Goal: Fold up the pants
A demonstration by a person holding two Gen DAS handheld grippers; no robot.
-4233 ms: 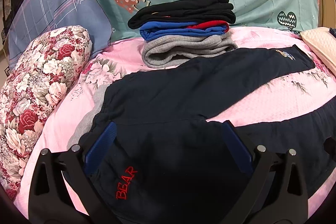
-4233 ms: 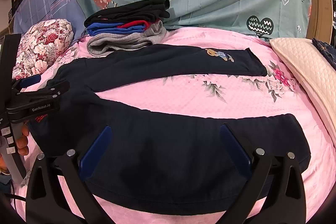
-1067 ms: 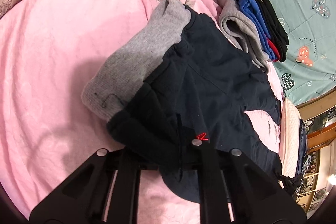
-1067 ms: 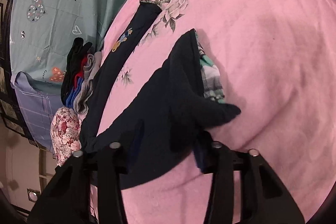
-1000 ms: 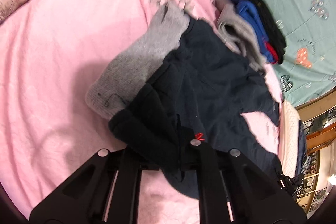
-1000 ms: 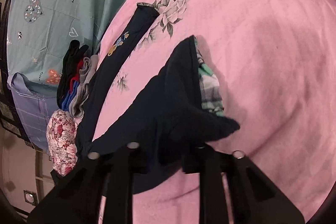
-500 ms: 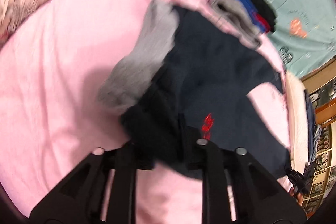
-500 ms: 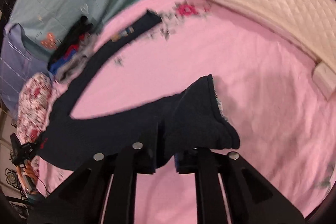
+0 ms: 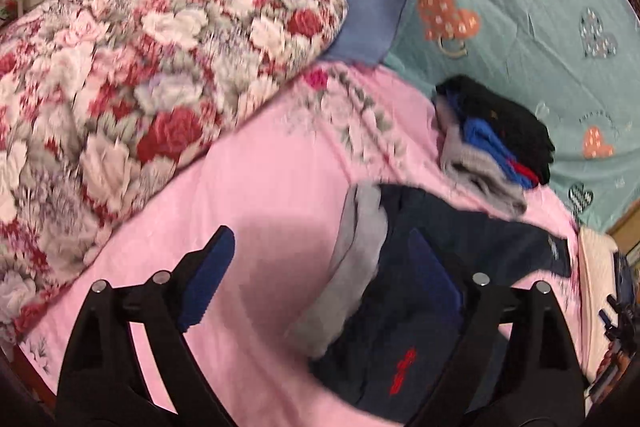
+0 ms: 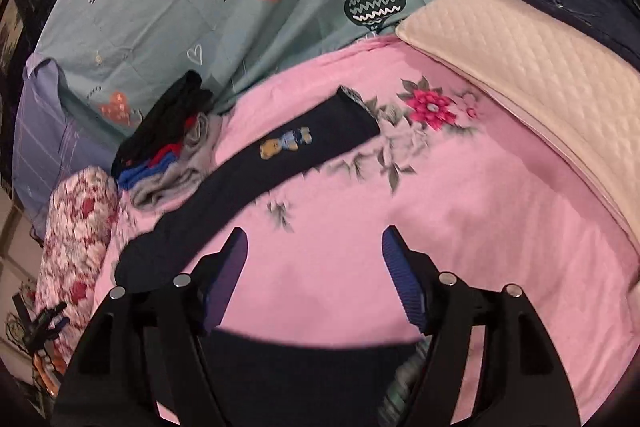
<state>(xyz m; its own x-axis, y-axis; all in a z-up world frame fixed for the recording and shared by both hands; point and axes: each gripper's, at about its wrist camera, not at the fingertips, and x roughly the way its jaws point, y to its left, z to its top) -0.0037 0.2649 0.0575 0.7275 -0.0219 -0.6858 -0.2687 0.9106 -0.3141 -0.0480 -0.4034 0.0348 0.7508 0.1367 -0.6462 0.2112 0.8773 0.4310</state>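
Observation:
Dark navy pants [image 9: 404, 311] with a grey waistband lining and red lettering lie on the pink bedsheet [image 9: 260, 187]. My left gripper [image 9: 320, 267] is open above the waist end, holding nothing. In the right wrist view one pant leg [image 10: 280, 163] with a bear patch stretches away, and the other leg's end [image 10: 312, 367] lies below my fingers. My right gripper [image 10: 314, 263] is open and empty above the sheet.
A stack of folded clothes [image 9: 492, 143] sits at the head of the bed against a teal heart-print cover [image 9: 520, 7]. A floral pillow [image 9: 140, 67] lies at the left. A cream quilted pad [image 10: 520, 67] with denim on it lies at the right.
Both grippers have opened and let go of the pants, then lifted and tilted up. The waist and leg end now lie on the sheet.

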